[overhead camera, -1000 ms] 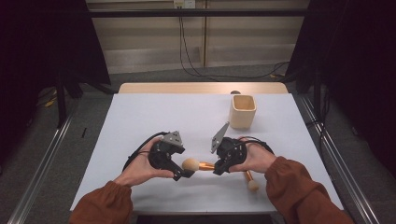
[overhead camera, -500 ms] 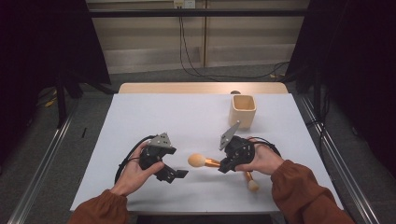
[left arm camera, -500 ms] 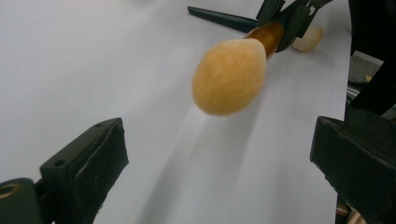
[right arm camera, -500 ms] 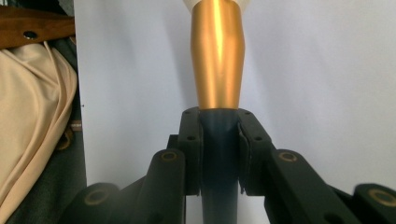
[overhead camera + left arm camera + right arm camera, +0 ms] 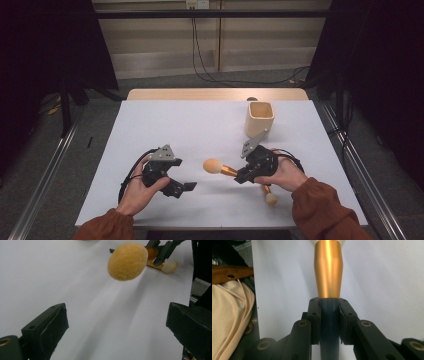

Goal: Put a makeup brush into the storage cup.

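Handover looks finished: the makeup brush (image 5: 223, 168) now sits in the right tool (image 5: 248, 175) alone, its jaws closed tight on the dark handle just behind the gold ferrule (image 5: 328, 270), as the right gripper view shows plainly. The brush is held roughly level above the white desk (image 5: 200, 125), its round tan head (image 5: 127, 261) pointing toward the person's left and clear of the surface. The left tool (image 5: 182, 187) stands apart from it, jaws spread wide with nothing between them; in the left gripper view the brush head hangs beyond the two black pads (image 5: 47, 327), touching neither.

A second brush (image 5: 267, 192) lies flat on the desk, just beside and partly under the right hand (image 5: 282, 175). Farther back on the right stands a pale wooden cup (image 5: 260, 119), upright and open at the top.

The step in hand seems to be carrying the gripped brush to that cup. The next move would call for lifting it away from the left tool, swinging it back toward the cup, and tipping it so the handle end goes down into the opening, without knocking the rim. The left tool is free, and could steady the cup or go for the brush lying on the desk.
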Motion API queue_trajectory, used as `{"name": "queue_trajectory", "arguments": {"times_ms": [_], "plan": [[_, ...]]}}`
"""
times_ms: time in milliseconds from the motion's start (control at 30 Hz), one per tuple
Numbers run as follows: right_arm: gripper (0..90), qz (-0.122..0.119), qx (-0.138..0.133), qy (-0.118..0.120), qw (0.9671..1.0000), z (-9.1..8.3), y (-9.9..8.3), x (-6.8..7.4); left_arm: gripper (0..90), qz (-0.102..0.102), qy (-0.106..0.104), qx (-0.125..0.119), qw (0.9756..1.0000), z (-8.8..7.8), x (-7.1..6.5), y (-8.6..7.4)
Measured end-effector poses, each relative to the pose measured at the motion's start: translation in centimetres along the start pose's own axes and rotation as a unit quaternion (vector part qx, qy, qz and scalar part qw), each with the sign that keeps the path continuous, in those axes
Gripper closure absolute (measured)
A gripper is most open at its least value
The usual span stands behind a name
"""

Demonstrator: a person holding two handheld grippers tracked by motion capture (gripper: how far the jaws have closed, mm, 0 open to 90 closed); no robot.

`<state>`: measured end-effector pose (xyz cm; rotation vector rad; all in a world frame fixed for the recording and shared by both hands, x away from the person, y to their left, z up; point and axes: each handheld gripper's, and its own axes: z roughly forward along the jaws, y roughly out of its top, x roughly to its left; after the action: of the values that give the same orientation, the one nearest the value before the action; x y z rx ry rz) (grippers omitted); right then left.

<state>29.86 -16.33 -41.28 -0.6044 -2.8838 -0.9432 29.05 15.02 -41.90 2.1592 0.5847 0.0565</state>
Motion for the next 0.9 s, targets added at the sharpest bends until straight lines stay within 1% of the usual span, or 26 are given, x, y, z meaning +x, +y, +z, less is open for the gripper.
{"name": "queue_trajectory", "arguments": {"times_ms": [33, 67, 133, 300, 333, 400, 433, 500, 567, 633, 700, 767, 833, 900], "plan": [[75.3, 0.004, -0.008, -0.001, 1.0, 0.1, -0.2, 0.0, 3.8, 0.001, 0.004, -0.001, 1.0, -0.1, 0.0, 0.0], [75.3, 0.008, -0.01, -0.003, 0.9999, 0.2, -0.4, 0.0, 3.8, -0.001, 0.003, -0.002, 1.0, -0.1, -0.1, 0.0], [75.3, 0.018, -0.019, -0.003, 0.9996, 0.4, -0.7, -0.1, 3.9, -0.004, 0.008, -0.007, 0.9999, -0.3, -0.2, -0.3], [75.3, 0.042, -0.047, -0.005, 0.998, 0.6, -1.5, -0.2, 3.9, -0.005, 0.013, -0.013, 0.9998, -0.4, -0.2, -0.8], [75.3, 0.053, -0.053, -0.005, 0.9972, 0.6, -1.6, -0.2, 3.9, -0.009, 0.011, -0.015, 0.9998, -0.3, -0.2, -0.9], [75.3, 0.058, -0.064, -0.006, 0.9962, 0.6, -1.8, -0.1, 3.8, -0.016, 0.011, -0.023, 0.9996, -0.3, -0.3, -1.0], [75.3, 0.06, -0.068, -0.008, 0.9958, 0.6, -1.9, -0.1, 3.9, -0.016, 0.01, -0.026, 0.9995, -0.3, -0.3, -1.1], [75.3, 0.066, -0.074, -0.016, 0.995, 0.6, -2.1, 0.2, 3.9, -0.013, 0.014, -0.033, 0.9993, -0.3, -0.4, -1.1], [75.3, 0.076, -0.085, -0.017, 0.9933, 0.6, -2.3, 0.4, 3.8, -0.014, 0.011, -0.04, 0.999, -0.3, -0.5, -1.2], [75.2, 0.082, -0.103, -0.022, 0.991, 0.5, -2.5, 0.6, 3.9, -0.014, 0.012, -0.039, 0.9991, -0.3, -0.4, -1.2], [75.2, 0.084, -0.118, -0.02, 0.9893, 0.4, -2.7, 0.6, 3.8, -0.014, 0.009, -0.038, 0.9991, -0.2, -0.5, -1.3], [75.3, 0.092, -0.132, -0.016, 0.9869, 0.4, -2.8, 0.6, 3.9, -0.013, 0.011, -0.039, 0.9991, -0.1, -0.5, -1.3], [75.3, 0.098, -0.146, -0.011, 0.9844, 0.6, -3.0, 0.6, 3.8, -0.015, 0.008, -0.039, 0.9991, -0.1, -0.5, -1.3], [75.3, 0.097, -0.149, -0.013, 0.9839, 0.8, -3.1, 0.6, 3.9, -0.011, 0.011, -0.035, 0.9993, -0.2, -0.4, -1.4]]}}
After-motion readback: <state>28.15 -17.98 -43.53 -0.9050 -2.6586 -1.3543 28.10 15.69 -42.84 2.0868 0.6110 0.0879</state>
